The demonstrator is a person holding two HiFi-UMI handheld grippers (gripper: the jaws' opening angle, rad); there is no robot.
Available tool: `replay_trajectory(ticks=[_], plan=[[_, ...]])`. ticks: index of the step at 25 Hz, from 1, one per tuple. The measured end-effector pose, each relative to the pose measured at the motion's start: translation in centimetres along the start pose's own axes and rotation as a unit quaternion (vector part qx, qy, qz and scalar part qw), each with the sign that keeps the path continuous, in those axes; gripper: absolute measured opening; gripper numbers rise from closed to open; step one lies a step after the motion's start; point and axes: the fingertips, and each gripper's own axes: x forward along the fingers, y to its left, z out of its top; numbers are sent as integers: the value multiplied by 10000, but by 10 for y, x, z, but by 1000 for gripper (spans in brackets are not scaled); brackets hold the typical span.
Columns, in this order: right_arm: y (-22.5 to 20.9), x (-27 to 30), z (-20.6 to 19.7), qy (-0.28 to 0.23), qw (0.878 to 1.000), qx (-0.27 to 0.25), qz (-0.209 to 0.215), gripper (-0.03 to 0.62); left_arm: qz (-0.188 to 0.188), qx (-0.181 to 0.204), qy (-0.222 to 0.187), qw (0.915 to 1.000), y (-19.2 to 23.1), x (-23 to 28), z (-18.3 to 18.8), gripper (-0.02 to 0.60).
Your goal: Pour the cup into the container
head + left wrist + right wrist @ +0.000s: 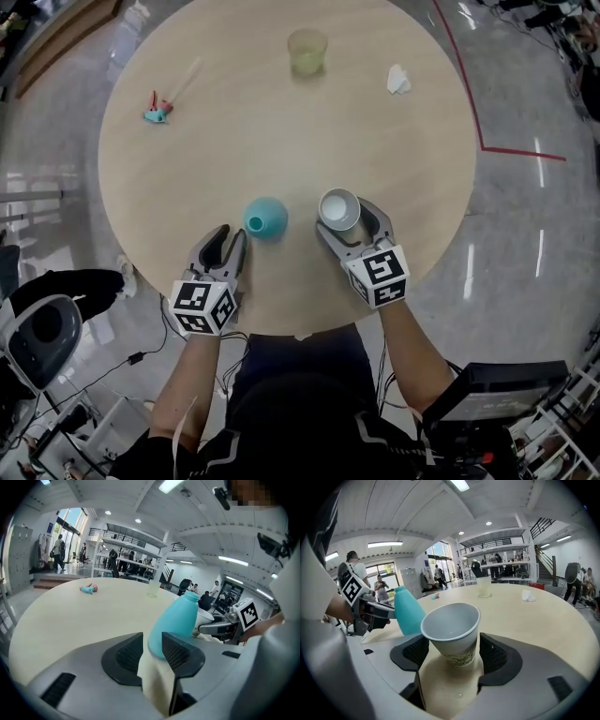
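A white paper cup [338, 208] [452, 625] stands upright on the round wooden table [281, 131], near its front edge. My right gripper [345, 214] [453, 644] is open, its jaws spread wide on either side of the cup with small gaps showing at the cup's base. What the cup holds I cannot tell. A teal bottle-shaped container [266, 217] [176, 620] [407, 609] stands just left of the cup. My left gripper [232, 234] [151, 641] is open with nothing between its jaws, its tips just short of the container's near left side.
At the table's far side stand a translucent yellow-green cup [307, 51], a crumpled white tissue [398, 81] and a small teal and red object [157, 112]. A grey chair [42, 328] sits on the floor at lower left.
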Motion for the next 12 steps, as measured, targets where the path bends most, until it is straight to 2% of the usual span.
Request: replay_trajectory(ticks=[8, 12], plan=[[0, 2, -2, -68, 9999, -66, 36, 310, -60, -9, -93, 9999, -3, -1, 5, 118], [3, -2, 10, -174, 9997, -167, 60, 301, -69, -3, -157, 9999, -4, -8, 18, 94]])
